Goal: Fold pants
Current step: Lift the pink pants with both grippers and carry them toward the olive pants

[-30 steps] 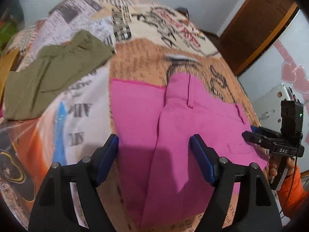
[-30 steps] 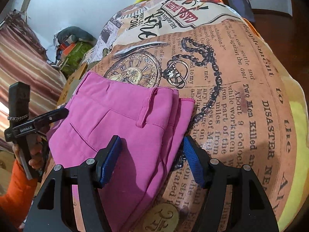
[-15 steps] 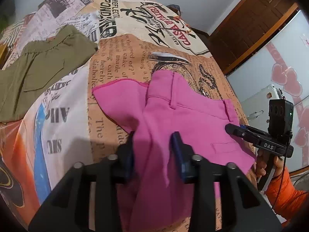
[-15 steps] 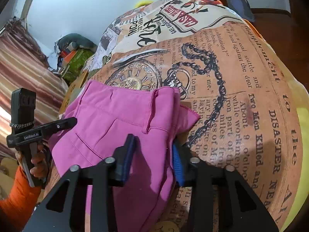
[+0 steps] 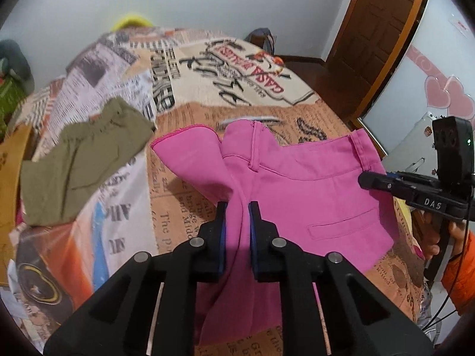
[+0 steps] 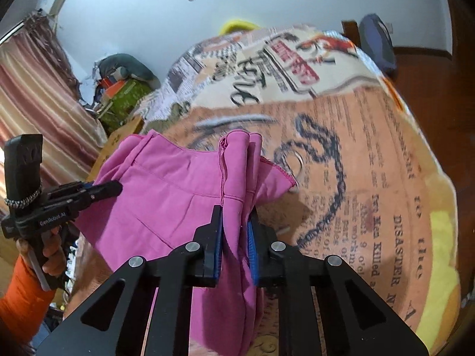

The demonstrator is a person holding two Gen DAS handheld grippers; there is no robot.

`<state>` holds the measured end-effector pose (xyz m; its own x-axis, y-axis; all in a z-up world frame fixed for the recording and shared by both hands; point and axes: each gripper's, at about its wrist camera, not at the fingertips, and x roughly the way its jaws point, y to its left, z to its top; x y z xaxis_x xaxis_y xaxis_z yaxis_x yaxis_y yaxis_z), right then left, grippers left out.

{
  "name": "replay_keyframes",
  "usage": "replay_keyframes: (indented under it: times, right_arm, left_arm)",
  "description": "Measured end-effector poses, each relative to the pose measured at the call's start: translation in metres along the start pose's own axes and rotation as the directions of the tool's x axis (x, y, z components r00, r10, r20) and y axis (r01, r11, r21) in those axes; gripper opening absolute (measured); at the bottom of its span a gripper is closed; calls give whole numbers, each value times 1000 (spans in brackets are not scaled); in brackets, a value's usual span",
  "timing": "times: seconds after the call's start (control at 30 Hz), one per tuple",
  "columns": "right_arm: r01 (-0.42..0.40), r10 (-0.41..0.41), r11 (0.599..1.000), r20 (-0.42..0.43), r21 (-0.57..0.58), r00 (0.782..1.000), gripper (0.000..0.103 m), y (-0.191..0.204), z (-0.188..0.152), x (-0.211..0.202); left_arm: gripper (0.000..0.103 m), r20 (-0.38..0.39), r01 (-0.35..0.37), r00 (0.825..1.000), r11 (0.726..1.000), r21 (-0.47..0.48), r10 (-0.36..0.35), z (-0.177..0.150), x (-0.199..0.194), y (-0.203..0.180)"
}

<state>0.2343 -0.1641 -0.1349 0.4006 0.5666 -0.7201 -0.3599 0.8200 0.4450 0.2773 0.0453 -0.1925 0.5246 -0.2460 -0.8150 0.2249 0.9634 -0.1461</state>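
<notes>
Pink pants [image 5: 311, 184] lie folded on the newspaper-print bedspread [image 5: 190, 89], waistband toward the far side. My left gripper [image 5: 237, 207] has its jaws closing, and the blue pads press a gathered ridge of the pink fabric, lifted off the bed. In the right wrist view the pink pants [image 6: 166, 190] bunch up between the pads of my right gripper [image 6: 234, 212], whose jaws are also closing on the cloth near the waistband. Each gripper shows in the other's view: the right one [image 5: 374, 182] at the pants' right edge, the left one [image 6: 112, 188] at their left edge.
Olive-green pants [image 5: 83, 160] lie spread on the bedspread to the left. A brown wooden door [image 5: 383, 29] stands at the far right. A pile of bags and clothes [image 6: 124, 83] sits by the striped curtain [image 6: 35, 95]. An orange sleeve [image 5: 460, 267] holds the right gripper.
Both grippers went from wide open over the flat pants to pinching the pink fabric, then rose, pulling the cloth up into ridges. The far leg edge has lifted off the bedspread.
</notes>
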Motion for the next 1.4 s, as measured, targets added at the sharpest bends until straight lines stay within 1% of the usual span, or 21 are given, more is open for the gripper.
replay_keyframes:
  times: [0.2, 0.27, 0.4, 0.53, 0.73, 0.9, 1.07, 1.17, 1.4]
  right_arm:
    - [-5, 9, 997, 53, -78, 999, 13, 30, 21, -13]
    - [-12, 19, 995, 68, -97, 997, 13, 40, 30, -16]
    - [-26, 40, 989, 92, -148, 995, 13, 65, 49, -16]
    - [-39, 58, 981, 100, -190, 993, 13, 87, 67, -7]
    - [-62, 86, 967, 85, -248, 993, 13, 120, 90, 22]
    - [-78, 104, 955, 74, -287, 992, 13, 147, 108, 50]
    - [-80, 103, 946, 55, -315, 993, 13, 166, 120, 85]
    - [-73, 94, 941, 49, -330, 994, 13, 175, 127, 107]
    - [-58, 64, 938, 5, -342, 998, 12, 184, 148, 165]
  left_arm:
    - [12, 89, -18, 996, 1000, -1, 18, 9, -41, 4]
    - [12, 123, -28, 992, 1000, -10, 29, 13, -57, 11]
    - [12, 167, -51, 984, 998, -22, 54, 21, -79, 25]
    - [12, 203, -74, 976, 996, -50, 83, 29, -99, 45]
    - [12, 229, -113, 964, 988, -104, 135, 37, -117, 88]
    - [12, 229, -146, 957, 979, -145, 177, 41, -119, 127]
    - [12, 218, -164, 955, 969, -184, 202, 47, -109, 167]
    - [12, 202, -166, 957, 963, -213, 209, 49, -96, 193]
    - [12, 174, -176, 959, 950, -257, 224, 52, -59, 238]
